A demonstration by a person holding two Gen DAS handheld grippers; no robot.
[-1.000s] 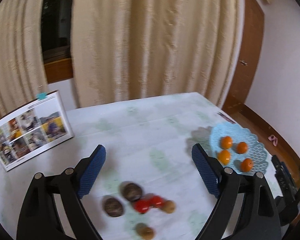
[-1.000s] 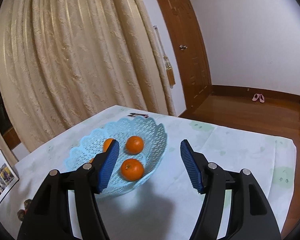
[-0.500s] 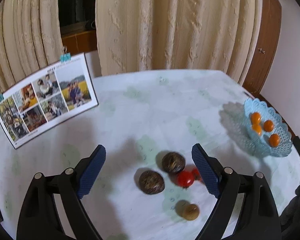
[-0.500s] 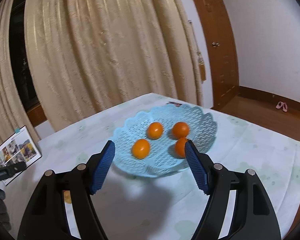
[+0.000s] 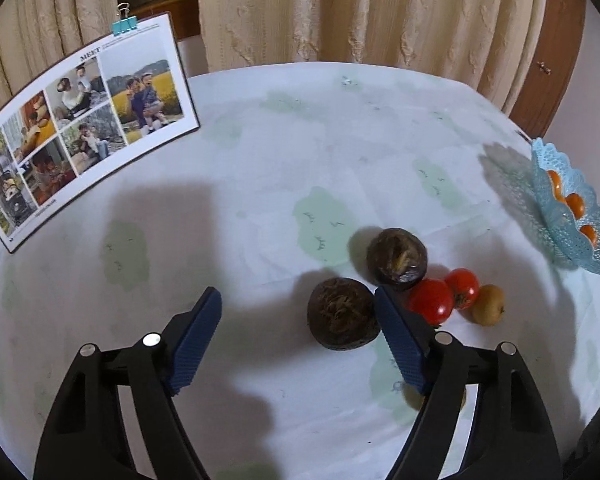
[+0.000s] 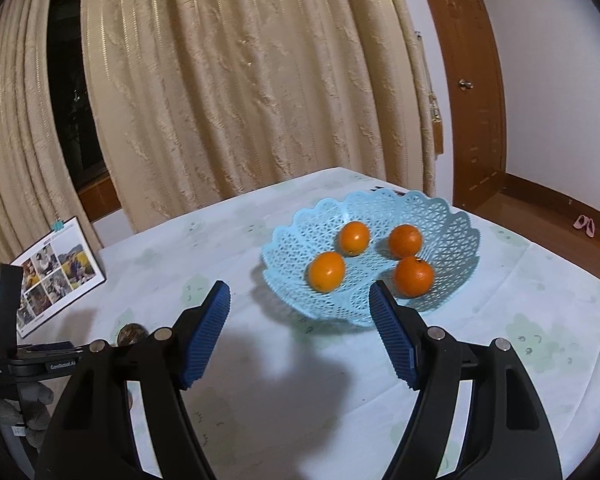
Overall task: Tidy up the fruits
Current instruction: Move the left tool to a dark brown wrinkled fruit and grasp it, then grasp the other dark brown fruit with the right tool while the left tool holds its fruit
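In the left wrist view, two dark brown round fruits (image 5: 343,313) (image 5: 397,259), two red tomatoes (image 5: 431,301) (image 5: 462,288) and a small yellow-brown fruit (image 5: 488,305) lie together on the white tablecloth. My left gripper (image 5: 298,338) is open and empty, low over the table; its right finger (image 5: 398,344) sits beside the nearer dark fruit. A light blue lattice basket (image 6: 452,252) holds several oranges (image 6: 326,271). My right gripper (image 6: 300,330) is open and empty, just in front of the basket.
A photo board (image 5: 80,120) with a teal clip stands at the table's back left. Cream curtains hang behind the table. The basket (image 5: 568,216) sits near the table's right edge. A wooden door (image 6: 476,80) and wooden floor lie beyond it.
My left gripper has swung left and dropped closer to the loose fruits, which now appear larger. My right gripper has turned left, bringing the basket more to the centre.
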